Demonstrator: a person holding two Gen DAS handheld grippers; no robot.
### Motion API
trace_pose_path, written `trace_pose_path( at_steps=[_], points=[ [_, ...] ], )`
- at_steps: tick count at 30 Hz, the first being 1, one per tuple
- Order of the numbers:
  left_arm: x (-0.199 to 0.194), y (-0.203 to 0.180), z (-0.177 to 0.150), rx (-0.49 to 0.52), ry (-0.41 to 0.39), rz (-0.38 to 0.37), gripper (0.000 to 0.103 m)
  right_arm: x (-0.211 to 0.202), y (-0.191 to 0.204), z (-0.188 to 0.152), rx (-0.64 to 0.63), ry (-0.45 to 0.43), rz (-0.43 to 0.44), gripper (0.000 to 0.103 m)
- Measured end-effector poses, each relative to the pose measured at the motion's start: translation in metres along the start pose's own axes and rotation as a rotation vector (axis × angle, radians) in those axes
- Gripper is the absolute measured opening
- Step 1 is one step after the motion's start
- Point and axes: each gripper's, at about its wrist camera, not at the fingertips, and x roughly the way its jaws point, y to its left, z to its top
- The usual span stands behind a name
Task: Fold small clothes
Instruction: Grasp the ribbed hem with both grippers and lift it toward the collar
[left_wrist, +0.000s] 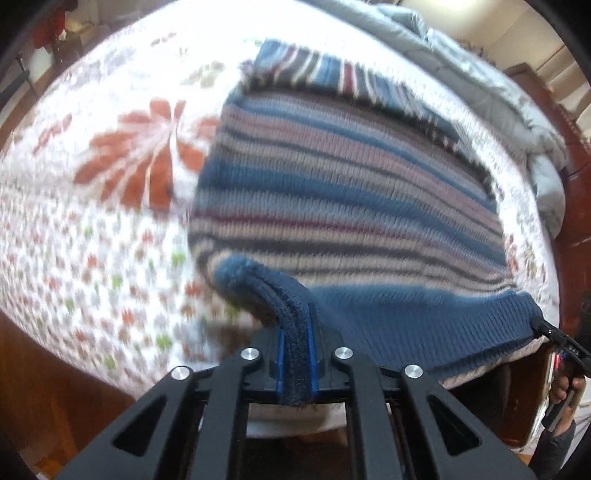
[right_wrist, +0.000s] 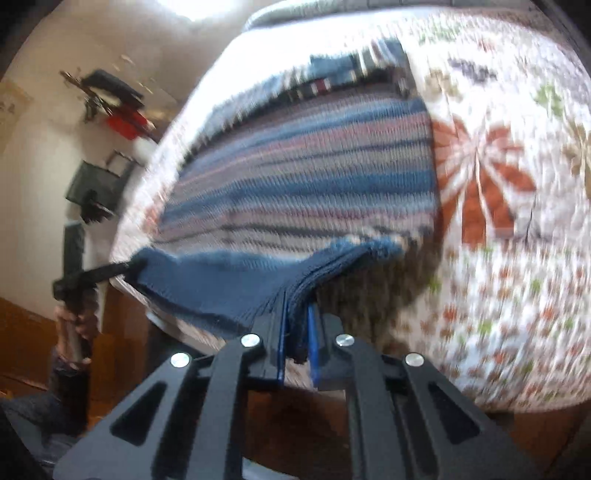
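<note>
A knit sweater (left_wrist: 351, 192) with blue, grey and maroon stripes lies on a floral bedspread (left_wrist: 92, 221), with its plain blue hem nearest me. My left gripper (left_wrist: 295, 317) is shut on the hem's left corner, and a fold of blue knit runs back between its blue pads. My right gripper (right_wrist: 297, 310) is shut on the hem's right corner (right_wrist: 332, 266). The hem between the two corners is raised off the bed. Each view shows the other gripper pinching its corner: the right gripper (left_wrist: 537, 323) and the left gripper (right_wrist: 125, 267). The sweater (right_wrist: 303, 173) is blurred in the right wrist view.
A grey duvet (left_wrist: 480, 74) is bunched at the far end of the bed. The dark wooden bed frame (left_wrist: 576, 229) runs along the right side. A person's hand (right_wrist: 74, 325) holds the left gripper's handle. Bags and red items (right_wrist: 125, 122) stand against the wall.
</note>
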Motion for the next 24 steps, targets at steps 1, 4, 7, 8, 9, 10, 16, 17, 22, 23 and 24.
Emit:
trace_pose_path(
  at_steps=[1, 4, 7, 8, 9, 10, 16, 17, 22, 23, 24],
  points=[
    [-0.004, -0.001, 0.011, -0.004, -0.020, 0.002, 0.009, -0.005, 0.001, 0.013, 0.000, -0.022, 0.002, 0.008],
    [-0.005, 0.005, 0.040, -0.025, -0.055, 0.002, 0.009, -0.010, -0.004, 0.041, 0.008, -0.051, -0.016, 0.008],
    [0.005, 0.010, 0.065, -0.056, -0.066, -0.013, 0.009, -0.001, -0.020, 0.069, 0.062, -0.052, -0.003, 0.008],
    [0.009, 0.012, 0.072, -0.061, -0.066, -0.017, 0.010, 0.005, -0.025, 0.078, 0.081, -0.048, -0.009, 0.008],
    [0.015, 0.010, 0.079, -0.066, -0.066, -0.018, 0.010, 0.010, -0.029, 0.083, 0.092, -0.045, -0.011, 0.008],
    [0.021, 0.010, 0.087, -0.073, -0.066, -0.017, 0.010, 0.018, -0.034, 0.091, 0.108, -0.038, -0.016, 0.008],
    [0.051, 0.015, 0.120, -0.093, -0.027, -0.032, 0.018, 0.050, -0.068, 0.117, 0.212, -0.021, -0.103, 0.037],
    [0.054, 0.019, 0.123, -0.112, -0.014, -0.047, 0.019, 0.049, -0.072, 0.118, 0.218, -0.027, -0.122, 0.041],
    [0.036, 0.043, 0.121, -0.184, -0.003, -0.189, 0.024, 0.028, -0.076, 0.111, 0.153, -0.040, -0.173, 0.041],
    [0.029, 0.048, 0.120, -0.196, -0.012, -0.212, 0.031, 0.025, -0.074, 0.110, 0.129, -0.039, -0.186, 0.041],
    [0.021, 0.053, 0.120, -0.206, -0.037, -0.197, 0.039, 0.022, -0.071, 0.108, 0.101, -0.037, -0.202, 0.041]
  ],
)
